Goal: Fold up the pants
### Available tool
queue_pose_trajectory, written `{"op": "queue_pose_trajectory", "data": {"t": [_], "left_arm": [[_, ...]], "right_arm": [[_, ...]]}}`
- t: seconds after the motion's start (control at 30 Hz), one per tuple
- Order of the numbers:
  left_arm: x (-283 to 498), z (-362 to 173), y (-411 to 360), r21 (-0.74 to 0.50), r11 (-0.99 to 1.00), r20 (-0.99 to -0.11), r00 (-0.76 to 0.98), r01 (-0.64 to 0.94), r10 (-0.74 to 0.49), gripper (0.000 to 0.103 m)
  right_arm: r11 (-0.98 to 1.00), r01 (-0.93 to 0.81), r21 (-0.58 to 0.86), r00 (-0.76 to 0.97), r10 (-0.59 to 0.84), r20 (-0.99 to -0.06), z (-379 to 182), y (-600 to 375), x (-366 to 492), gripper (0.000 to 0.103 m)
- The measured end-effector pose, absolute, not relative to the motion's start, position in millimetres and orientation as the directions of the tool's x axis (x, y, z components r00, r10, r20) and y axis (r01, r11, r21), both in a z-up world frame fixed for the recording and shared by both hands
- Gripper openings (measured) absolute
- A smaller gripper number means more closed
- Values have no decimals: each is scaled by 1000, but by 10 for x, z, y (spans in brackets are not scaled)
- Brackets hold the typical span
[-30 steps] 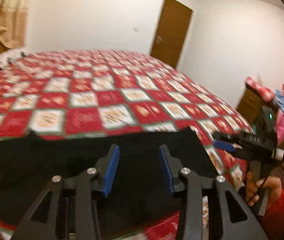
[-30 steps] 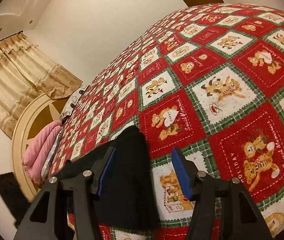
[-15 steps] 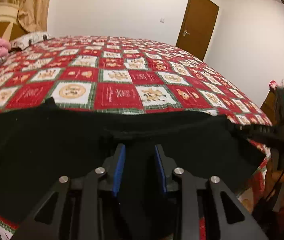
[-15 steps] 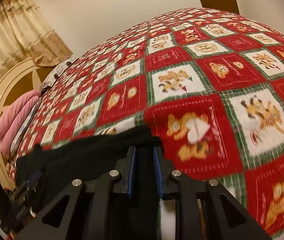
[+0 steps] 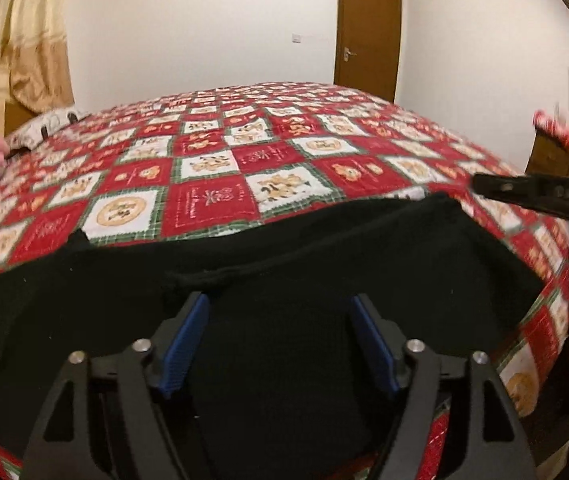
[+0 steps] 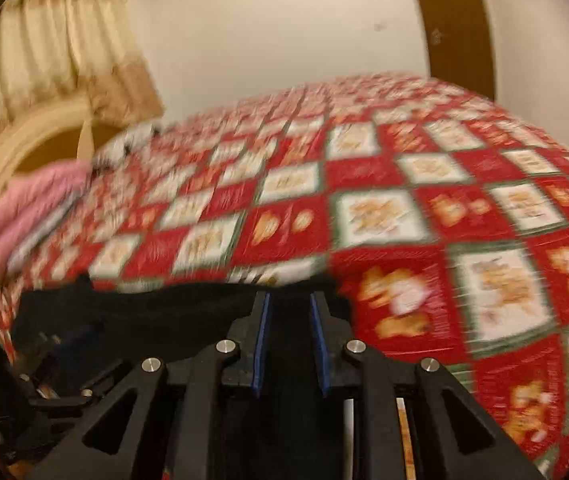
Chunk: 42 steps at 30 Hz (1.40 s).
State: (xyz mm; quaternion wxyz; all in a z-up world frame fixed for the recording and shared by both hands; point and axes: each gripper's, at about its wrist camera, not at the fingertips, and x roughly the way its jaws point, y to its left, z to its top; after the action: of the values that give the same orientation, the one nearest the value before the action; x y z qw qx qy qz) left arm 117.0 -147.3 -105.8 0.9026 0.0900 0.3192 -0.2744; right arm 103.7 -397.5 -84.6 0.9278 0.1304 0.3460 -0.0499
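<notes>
Left wrist view showed the black pants (image 5: 284, 264) spread along the near edge of the bed (image 5: 212, 168), their long axis running side to side under the left gripper (image 5: 280, 320), whose jaws were opening wide with only flat cloth beneath them. Right wrist view, blurred, showed the right gripper (image 6: 289, 316) at the pants' right-hand end (image 6: 188, 312), jaws narrowly parted and pinching a fold of the black cloth. That hand looked best placed to carry the end across. A red patchwork quilt covered the bed; a brown door (image 5: 368, 36) stood behind.
</notes>
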Motion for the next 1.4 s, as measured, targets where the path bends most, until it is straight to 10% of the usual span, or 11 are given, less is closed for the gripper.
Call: {"op": "queue_pose_trajectory", "data": {"t": [0.43,0.57,0.9,1.2,1.4], "left_arm": [[1379,-652,146,-119,971,-555,798,206,-236,99],[1415,-758,639,-111,992,-584,805,52,-108,100],[1468,-953,972,-33,994,-647,761,-101,56,100],[1649,-1196,1167,-66,986,-711,701,-155,62,100],[1715,-1374,1523,-296,932,-742,664,-207,-88,102]], "right_arm": [[903,271,333,817,-32,-576,-817,-3949,1078,24],[909,179,377,883,21,-469,-632,-3510,735,71],[944,35,328,771,184,-610,-1070,-2460,700,72],[982,15,188,778,106,-619,-1209,-2195,696,90],[991,10,135,767,79,-637,-1232,-2095,743,97]]}}
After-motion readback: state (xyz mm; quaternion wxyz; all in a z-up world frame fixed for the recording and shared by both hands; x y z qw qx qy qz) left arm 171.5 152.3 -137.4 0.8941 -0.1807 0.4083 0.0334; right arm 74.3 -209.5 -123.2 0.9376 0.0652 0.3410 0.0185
